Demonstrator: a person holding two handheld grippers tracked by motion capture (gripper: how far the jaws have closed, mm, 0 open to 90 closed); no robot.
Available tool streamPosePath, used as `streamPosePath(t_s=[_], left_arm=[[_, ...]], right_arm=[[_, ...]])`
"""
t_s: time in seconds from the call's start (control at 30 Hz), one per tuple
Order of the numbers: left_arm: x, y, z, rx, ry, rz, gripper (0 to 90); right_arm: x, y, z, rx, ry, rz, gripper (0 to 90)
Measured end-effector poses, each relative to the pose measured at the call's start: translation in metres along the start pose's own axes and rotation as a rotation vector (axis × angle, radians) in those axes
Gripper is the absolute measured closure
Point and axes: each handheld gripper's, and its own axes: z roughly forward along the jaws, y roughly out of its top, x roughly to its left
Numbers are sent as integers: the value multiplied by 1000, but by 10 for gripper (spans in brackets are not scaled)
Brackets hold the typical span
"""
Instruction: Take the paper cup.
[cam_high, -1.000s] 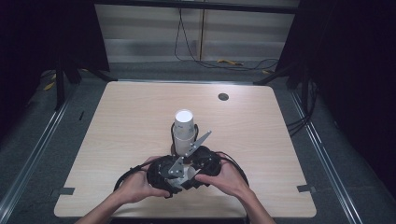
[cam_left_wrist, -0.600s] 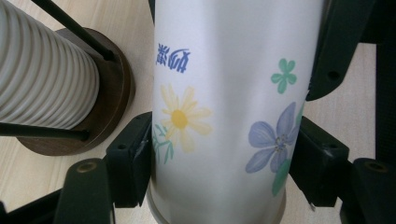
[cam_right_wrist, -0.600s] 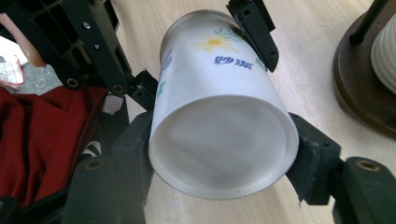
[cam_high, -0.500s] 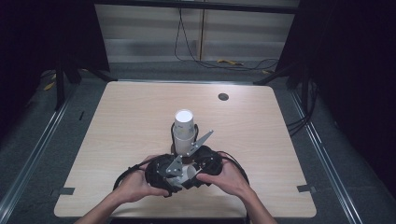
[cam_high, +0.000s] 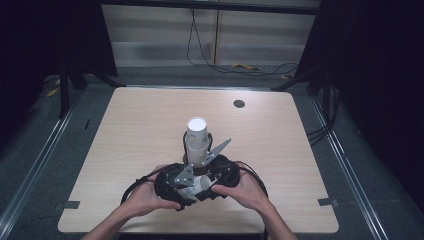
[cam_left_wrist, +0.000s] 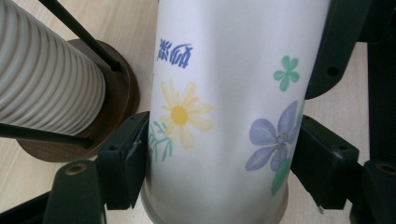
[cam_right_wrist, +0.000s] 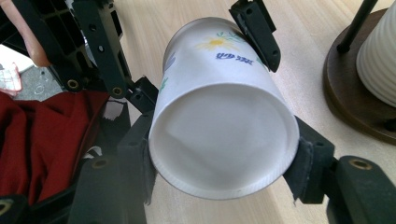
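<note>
Centrally, near the table's (cam_high: 125, 130) front edge: one flowered paper cup (cam_right_wrist: 224, 121), lying on its side, interior empty. The left gripper (cam_left_wrist: 219, 163) and right gripper (cam_right_wrist: 224, 163) each pinch it between their jaws. Just behind: a stack of ribbed cups (cam_high: 197, 137) on a dark wooden base (cam_right_wrist: 359, 98) with thin black rods. The hands hide most of the held cup from above.

white paper cup (cam_left_wrist: 224, 112) with yellow, blue, green flowers; black tongs (cam_right_wrist: 219, 179).
</note>
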Motion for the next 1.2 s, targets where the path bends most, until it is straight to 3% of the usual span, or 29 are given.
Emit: streamPosePath(t_s=[0.1,0.63,0.7,0.87,0.97,1.2], left_arm=[[2,-3,-1,-41,-8,-21,229],[5,-10,-10,-99,-6,-34,174],[7,-13,-13,-147,-14,-43,173],[10,-17,-18,-176,-11,-64,170],[13,-18,-22,-234,-36,-105,170],[16,-22,-27,-272,-39,-127,159]], right_arm=[[1,-1,-3,-13,4,3,372],[2,-1,-4,-22,-11,-2,373],[0,-2,-6,-22,-13,3,373],[-2,-5,-7,-22,-19,14,373],[-3,-6,-8,-27,-21,17,373],[-8,-10,-12,-49,-29,34,373]])
